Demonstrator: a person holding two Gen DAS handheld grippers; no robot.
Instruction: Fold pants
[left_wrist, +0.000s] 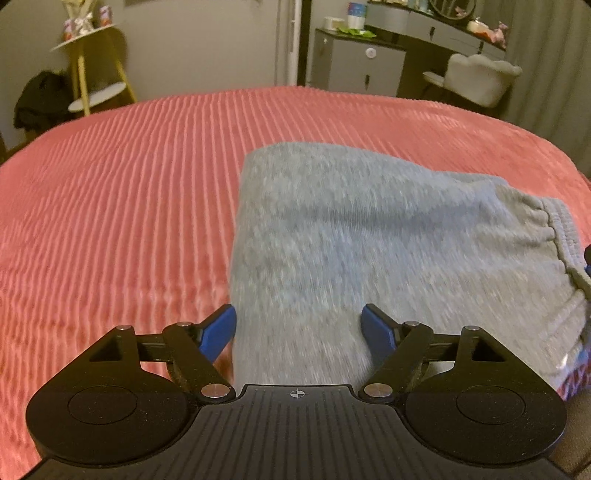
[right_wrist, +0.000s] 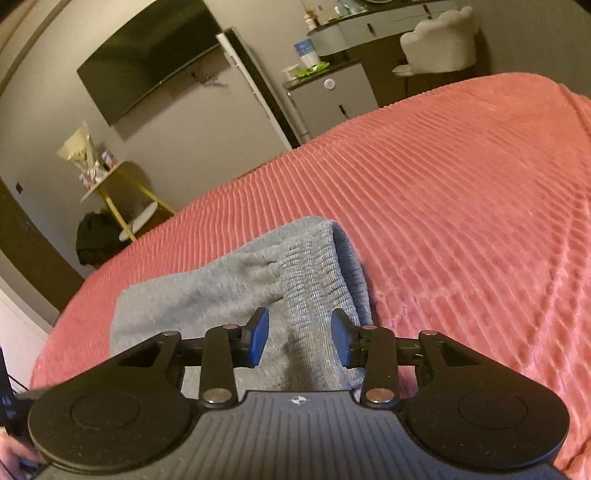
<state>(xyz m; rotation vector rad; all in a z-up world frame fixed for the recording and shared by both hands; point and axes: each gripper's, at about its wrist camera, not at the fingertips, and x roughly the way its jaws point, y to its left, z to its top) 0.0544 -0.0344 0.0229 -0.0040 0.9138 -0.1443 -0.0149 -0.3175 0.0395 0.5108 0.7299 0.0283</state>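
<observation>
Grey knit sweatpants (left_wrist: 332, 236) lie already folded into a compact, layered bundle on the coral ribbed bedspread (left_wrist: 110, 221), so most folding looks done; perhaps a final fold or tidy remains. In the left wrist view, the left gripper (left_wrist: 298, 325) hovers at six o'clock with blue pads spread wide over the fabric's near edge, gripping nothing. In the right wrist view, the right gripper (right_wrist: 300, 338) is partly open around the ribbed waistband (right_wrist: 317, 277), which rises toward twelve o'clock; the pads appear clear of the cloth.
</observation>
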